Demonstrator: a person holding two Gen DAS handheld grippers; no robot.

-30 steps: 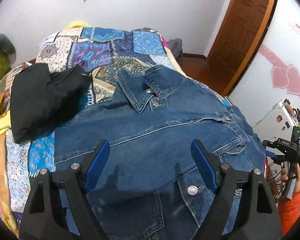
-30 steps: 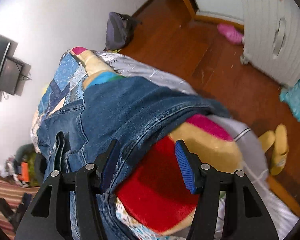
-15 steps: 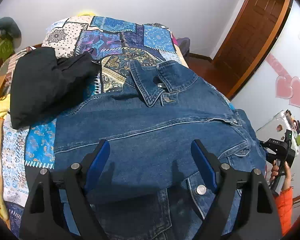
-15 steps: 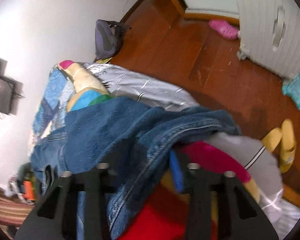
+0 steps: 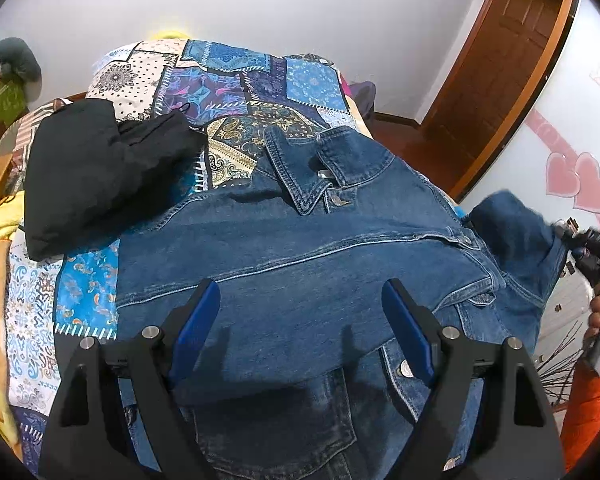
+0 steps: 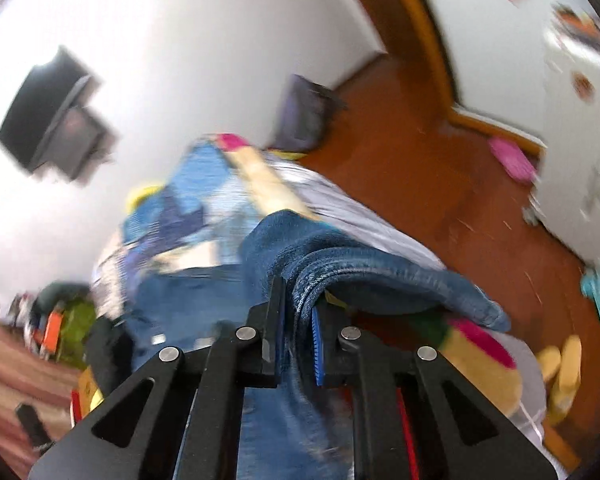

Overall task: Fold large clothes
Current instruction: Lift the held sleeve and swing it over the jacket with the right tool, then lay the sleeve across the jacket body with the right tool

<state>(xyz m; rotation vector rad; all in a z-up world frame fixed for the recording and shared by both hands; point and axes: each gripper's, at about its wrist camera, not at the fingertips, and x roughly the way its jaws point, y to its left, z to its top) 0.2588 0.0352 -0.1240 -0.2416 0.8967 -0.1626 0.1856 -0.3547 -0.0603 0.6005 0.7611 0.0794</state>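
The left tongs (image 5: 300, 320) hang wide open above the blue denim jacket (image 5: 300, 264), their blue pads well apart with nothing between them. The jacket lies spread face-up on the bed covered by a blue patchwork quilt (image 5: 236, 80), its collar and buttoned front ahead of the left tongs, one chest pocket just below them. A crumpled black garment (image 5: 100, 172) rests on the quilt ahead and to the left of the left tongs, beside the jacket's shoulder.

The right tongs (image 6: 298, 328) are pinched tight on a bunched fold of the jacket's (image 6: 340, 276) denim, which is raised off the bed edge and drapes over and past the pads. In the left wrist view this lifted sleeve part shows at the far right, next to the right tongs (image 5: 592, 248). The right wrist view is blurred.
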